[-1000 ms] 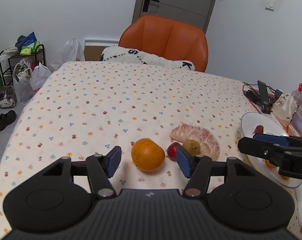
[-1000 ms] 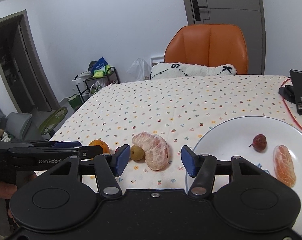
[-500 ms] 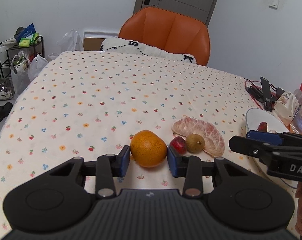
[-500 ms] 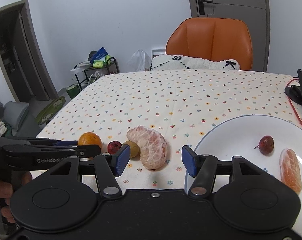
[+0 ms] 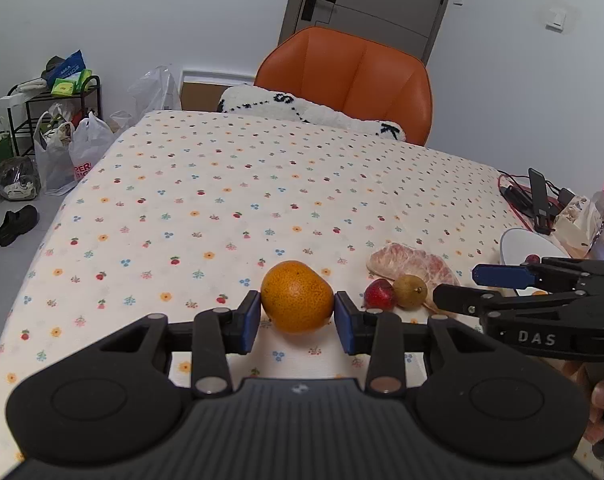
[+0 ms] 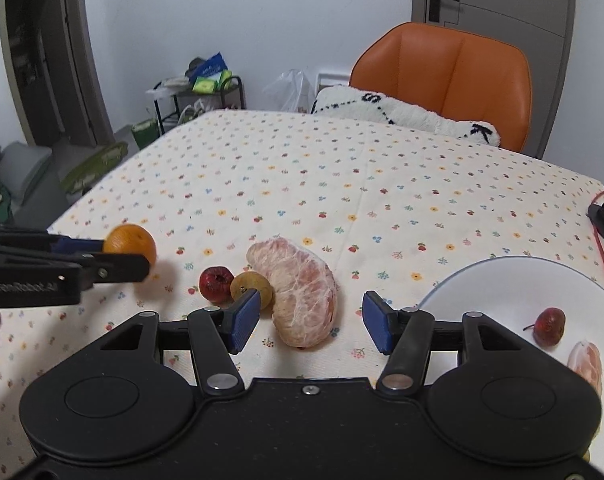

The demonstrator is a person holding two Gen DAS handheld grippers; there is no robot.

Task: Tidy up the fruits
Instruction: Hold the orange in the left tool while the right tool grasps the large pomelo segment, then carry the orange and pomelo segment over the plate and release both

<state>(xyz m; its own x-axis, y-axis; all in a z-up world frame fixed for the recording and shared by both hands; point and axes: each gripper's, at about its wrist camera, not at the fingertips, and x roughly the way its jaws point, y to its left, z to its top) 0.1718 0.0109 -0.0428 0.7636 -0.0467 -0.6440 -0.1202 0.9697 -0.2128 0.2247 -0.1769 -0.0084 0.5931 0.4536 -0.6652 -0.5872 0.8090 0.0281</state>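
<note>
L gripper (image 5: 297, 312) had its blue pads tight on both sides of the orange (image 5: 297, 296), held just above the flowered tablecloth (image 5: 230, 184). R gripper (image 6: 309, 316) stood wide open w/ nothing in it, the peeled grapefruit piece (image 6: 298, 294) between its fingers. Small red fruit (image 6: 215, 283) & a yellow-brown one (image 6: 249, 285) touched beside it. White plate (image 6: 502, 280) on the right held another red fruit (image 6: 548, 326) & a segment (image 6: 586, 364).

A matt printed cloth (image 5: 230, 184) covers the surface. The orange (image 5: 297, 297) at lower centre has a dimpled, faintly shiny rind. The peeled citrus (image 6: 302, 292) looks dull and fibrous. At lower right the white plate (image 6: 502, 280) is smooth and glossy. The chair (image 6: 454, 76) at upper right looks like smooth leather.
</note>
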